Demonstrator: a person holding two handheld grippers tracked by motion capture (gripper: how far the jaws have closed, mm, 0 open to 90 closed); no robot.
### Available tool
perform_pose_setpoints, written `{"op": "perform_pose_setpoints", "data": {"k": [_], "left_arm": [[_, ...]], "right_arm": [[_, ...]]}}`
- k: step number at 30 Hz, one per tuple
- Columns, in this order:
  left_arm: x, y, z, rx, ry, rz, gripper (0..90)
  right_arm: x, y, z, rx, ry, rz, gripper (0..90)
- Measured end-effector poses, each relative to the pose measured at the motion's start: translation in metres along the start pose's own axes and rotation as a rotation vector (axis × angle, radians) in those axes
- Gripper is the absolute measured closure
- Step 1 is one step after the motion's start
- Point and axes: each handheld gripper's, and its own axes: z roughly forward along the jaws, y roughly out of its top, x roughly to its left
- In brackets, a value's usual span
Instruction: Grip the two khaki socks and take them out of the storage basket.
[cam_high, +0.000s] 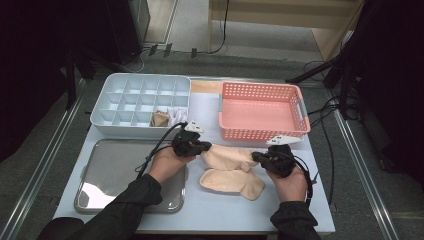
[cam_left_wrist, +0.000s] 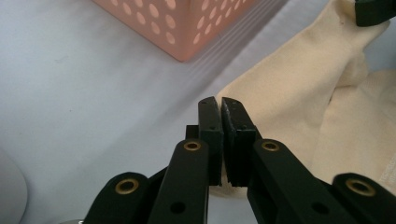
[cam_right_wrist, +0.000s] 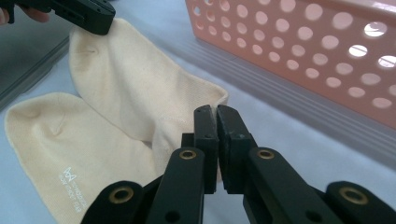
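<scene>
Two cream socks lie side by side on the white table. My left gripper (cam_high: 206, 147) is shut on the left end of the upper sock (cam_high: 227, 156). My right gripper (cam_high: 256, 158) is shut on that sock's right end, the cuff. The lower sock (cam_high: 232, 181) lies flat just in front, free of both grippers. In the left gripper view the closed jaws (cam_left_wrist: 219, 103) meet at the sock's edge (cam_left_wrist: 289, 93). In the right gripper view the closed jaws (cam_right_wrist: 217, 111) sit at the cuff corner of the upper sock (cam_right_wrist: 130, 79), beside the lower sock (cam_right_wrist: 60, 140) with its white logo.
A pink perforated basket (cam_high: 300, 107) stands empty at the back right, close behind the socks. A white divided organizer (cam_high: 107, 97) at the back left holds a tan bundle (cam_high: 160, 118) and a white bundle (cam_high: 178, 116). A metal tray (cam_high: 115, 165) lies front left.
</scene>
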Motion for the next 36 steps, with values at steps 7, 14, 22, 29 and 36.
{"op": "perform_pose_setpoints", "data": {"k": [7, 14, 22, 29, 36], "left_arm": [[-0.01, -0.003, -0.01, -0.01, -0.031, 0.014, 88.6], [-0.022, -0.011, -0.018, -0.019, -0.052, 0.028, 88.5], [-0.034, -0.022, -0.025, -0.029, -0.074, 0.04, 88.3], [-0.043, -0.03, -0.029, -0.031, -0.093, 0.047, 88.0], [-0.047, -0.033, -0.033, -0.035, -0.107, 0.06, 87.7]], "right_arm": [[0.002, -0.009, -0.005, 0.013, 0.017, 0.015, 88.2], [0.007, -0.017, -0.01, 0.025, 0.034, 0.02, 88.2], [0.012, -0.026, -0.013, 0.051, 0.052, 0.02, 88.1], [0.015, -0.033, -0.015, 0.055, 0.052, 0.021, 82.3], [0.014, -0.034, -0.028, -0.011, 0.046, 0.045, 77.2]]}}
